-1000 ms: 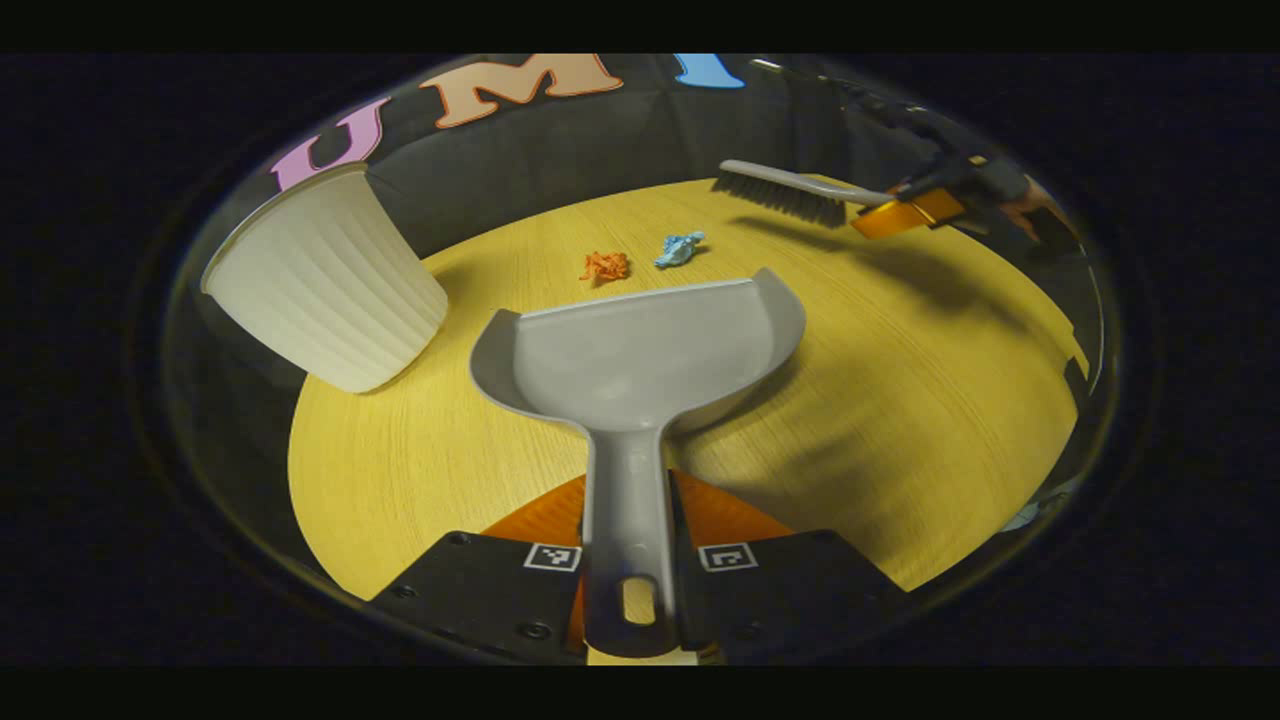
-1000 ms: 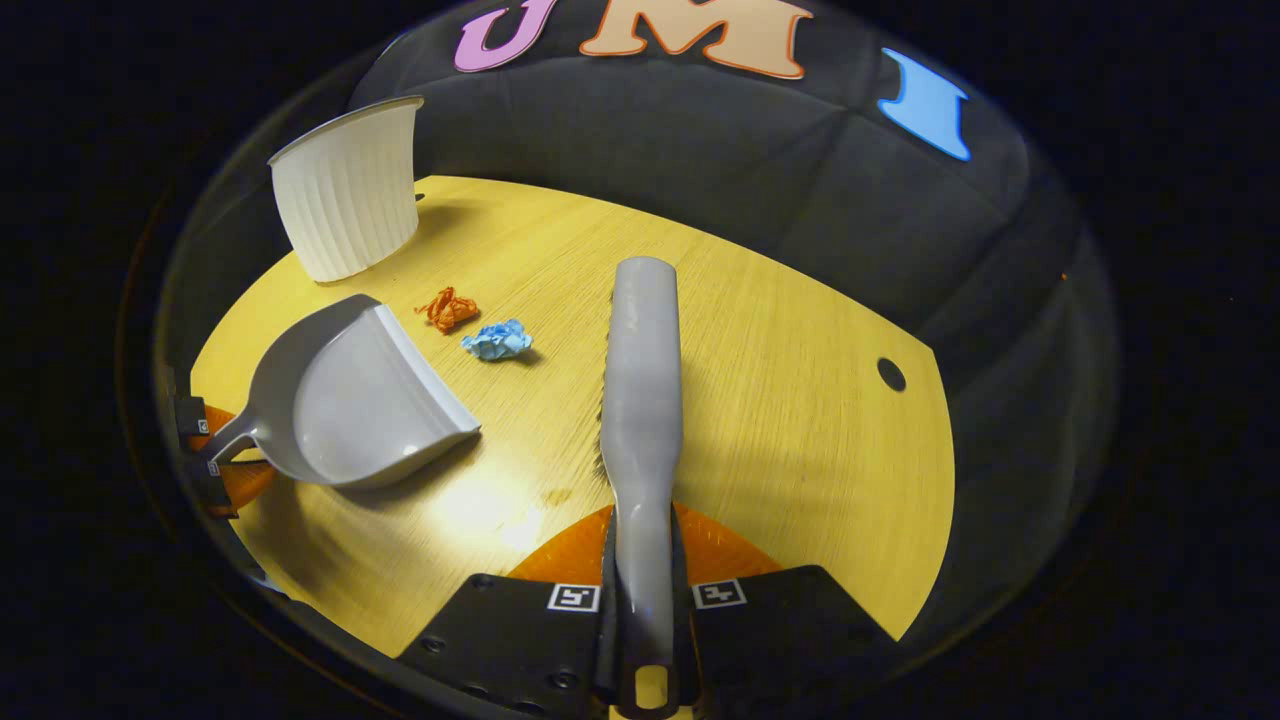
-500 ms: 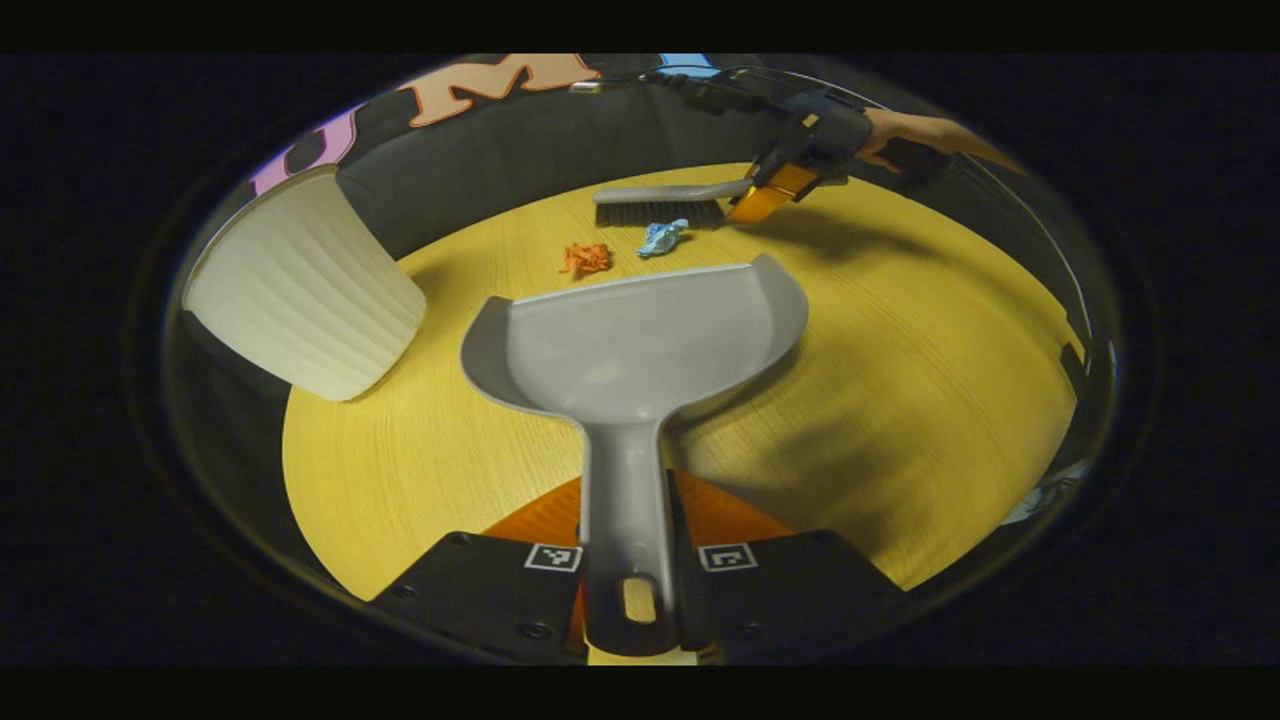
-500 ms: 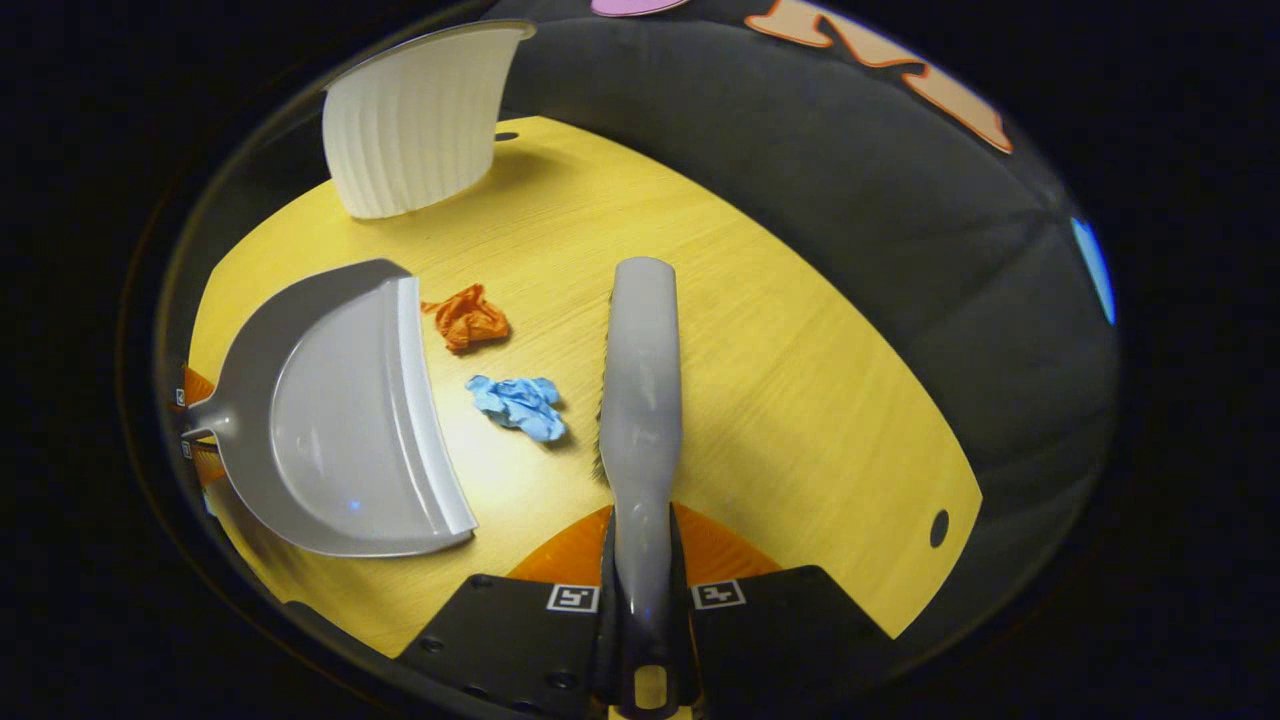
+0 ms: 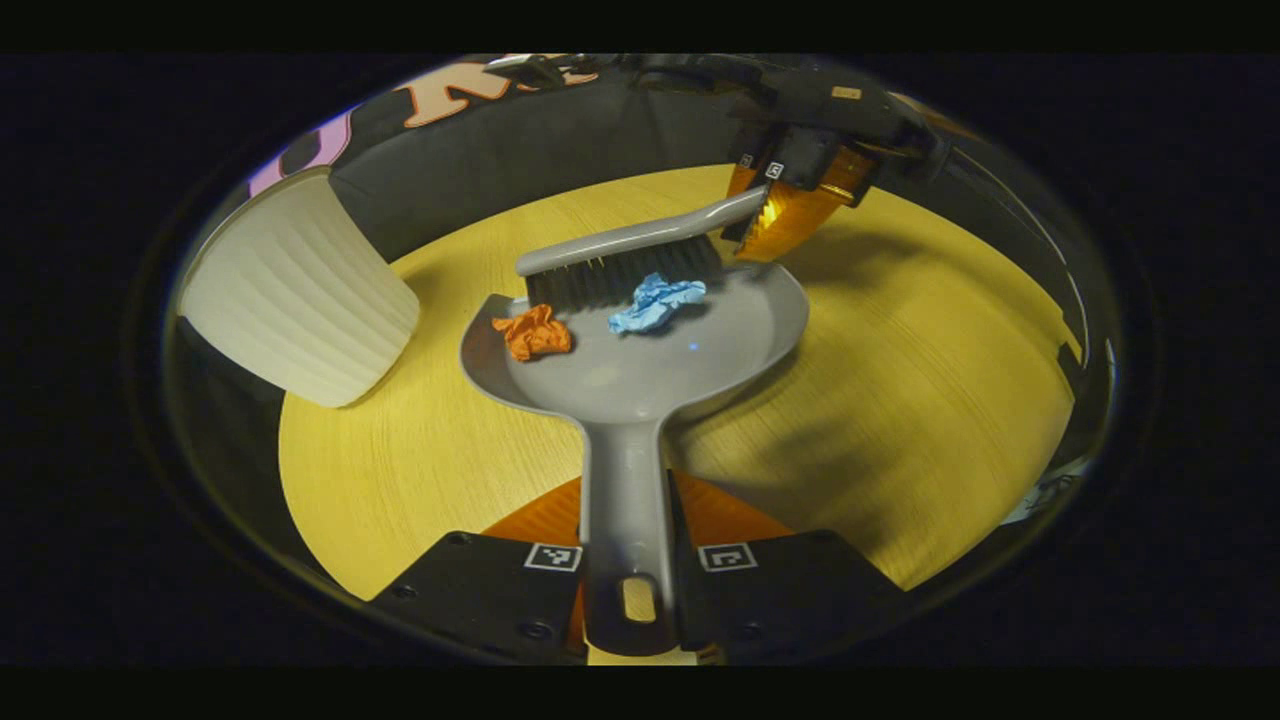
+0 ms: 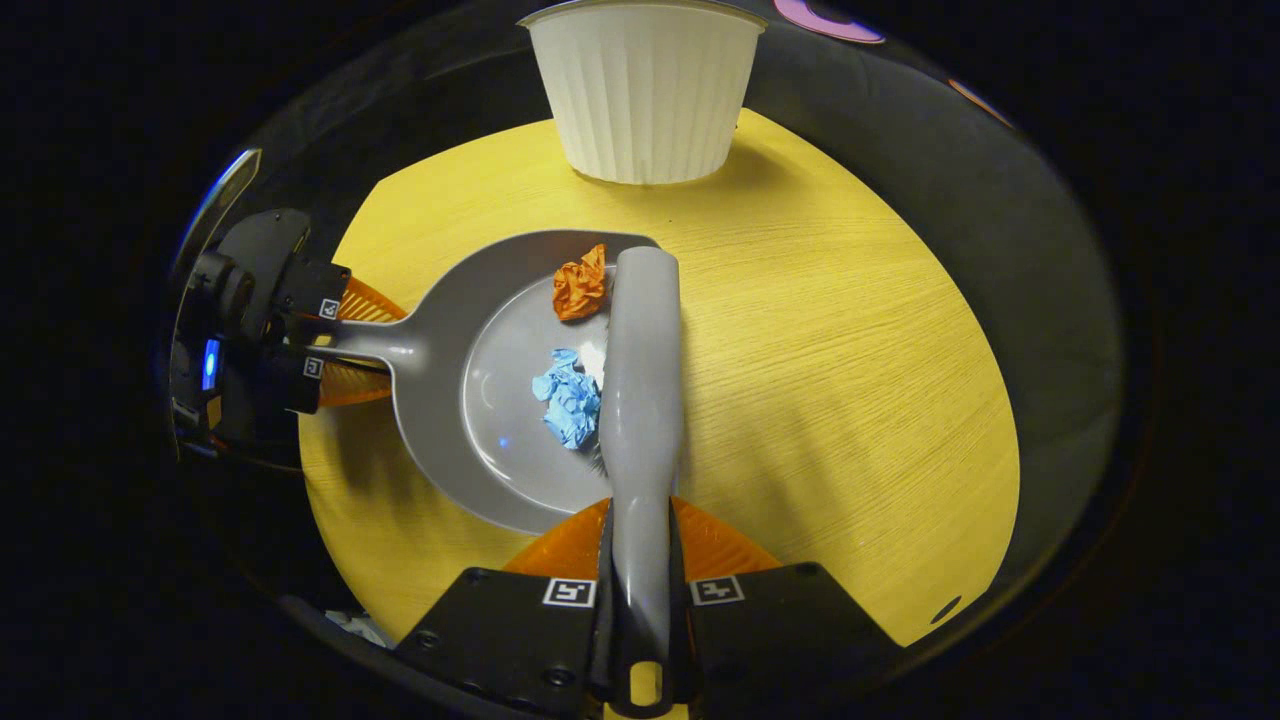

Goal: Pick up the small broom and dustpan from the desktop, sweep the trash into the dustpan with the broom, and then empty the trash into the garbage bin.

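My left gripper point(image 5: 625, 560) has its jaws closed on the dustpan point(image 5: 640, 350) handle, and my right gripper point(image 6: 640, 600) has its jaws clamped on the broom point(image 6: 640, 380) handle. Both tools look like light, stiff plastic, best held low on the handles as I do now. The 2 paper scraps, the orange wad point(image 5: 533, 332) and the blue wad point(image 5: 655, 303), lie in the pan against the bristles; they seem feather-light and could roll out if I tilt carelessly. The wooden tabletop point(image 6: 850, 380) is smooth, and the white ribbed bin point(image 6: 645, 90) stands near its far edge.
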